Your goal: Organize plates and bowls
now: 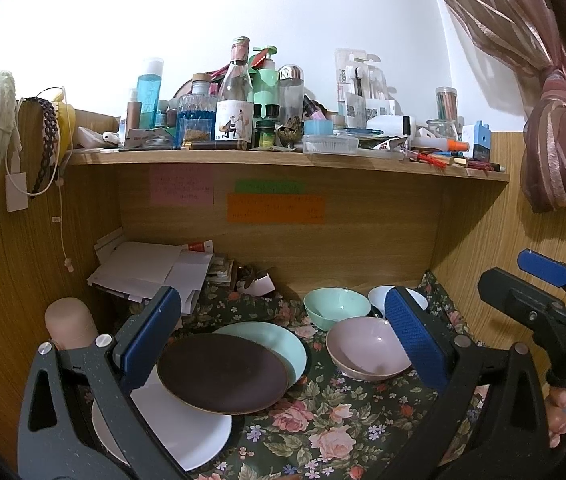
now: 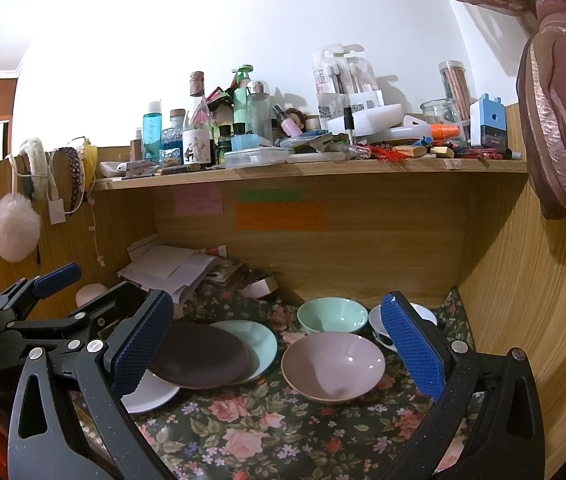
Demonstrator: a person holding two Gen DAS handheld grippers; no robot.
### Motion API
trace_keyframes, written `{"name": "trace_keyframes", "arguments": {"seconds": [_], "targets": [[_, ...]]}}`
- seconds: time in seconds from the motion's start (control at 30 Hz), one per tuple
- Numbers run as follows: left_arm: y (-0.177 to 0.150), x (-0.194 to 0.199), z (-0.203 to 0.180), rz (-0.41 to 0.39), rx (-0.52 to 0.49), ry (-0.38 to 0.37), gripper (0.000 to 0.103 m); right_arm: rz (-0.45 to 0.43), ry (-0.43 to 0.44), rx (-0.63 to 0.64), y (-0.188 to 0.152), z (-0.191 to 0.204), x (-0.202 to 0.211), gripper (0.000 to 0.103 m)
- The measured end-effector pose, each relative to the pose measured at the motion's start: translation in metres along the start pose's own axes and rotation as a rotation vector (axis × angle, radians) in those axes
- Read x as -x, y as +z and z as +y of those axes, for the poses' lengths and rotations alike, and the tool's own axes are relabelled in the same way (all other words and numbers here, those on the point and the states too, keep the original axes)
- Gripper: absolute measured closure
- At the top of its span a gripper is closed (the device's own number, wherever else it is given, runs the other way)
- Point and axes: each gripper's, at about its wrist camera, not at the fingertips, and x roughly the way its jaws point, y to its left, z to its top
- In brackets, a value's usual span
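On the floral cloth (image 1: 323, 432) lie three overlapping plates: a dark brown plate (image 1: 223, 374) on top, a mint plate (image 1: 279, 340) behind it, a white plate (image 1: 187, 436) under its front. Right of them sit a pink bowl (image 1: 367, 346), a mint bowl (image 1: 335, 306) and a white bowl (image 1: 381, 296) at the back. My left gripper (image 1: 283, 340) is open and empty above the plates. My right gripper (image 2: 279, 352) is open and empty, framing the brown plate (image 2: 199, 356) and pink bowl (image 2: 333, 364). The right gripper also shows at the left wrist view's right edge (image 1: 543, 292).
The dishes sit in a wooden desk alcove with side walls (image 2: 523, 300) close on both sides. Papers (image 1: 151, 268) pile at the back left, a beige cylinder (image 1: 71, 322) stands left. The shelf (image 1: 283, 158) above is crowded with bottles. A curtain (image 1: 555, 140) hangs right.
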Motion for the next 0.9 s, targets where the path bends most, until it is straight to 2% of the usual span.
{"name": "trace_keyframes", "arguments": {"seconds": [0.37,0.5,0.63,0.9], "targets": [[-0.011,-0.017,0.006,0.058,-0.009,0.005,0.0,0.061,0.017,-0.023,-0.015,-0.004,-0.031,0.0],[-0.02,-0.034,0.015,0.12,0.001,0.004,0.0,0.101,0.029,-0.016,-0.024,-0.001,-0.05,0.0],[-0.033,-0.053,0.028,0.179,0.023,0.039,0.0,0.158,0.056,-0.009,-0.035,0.003,-0.072,0.0],[-0.063,-0.094,0.072,0.338,0.124,0.067,0.0,0.282,0.105,-0.005,-0.056,0.01,-0.122,0.0]]}}
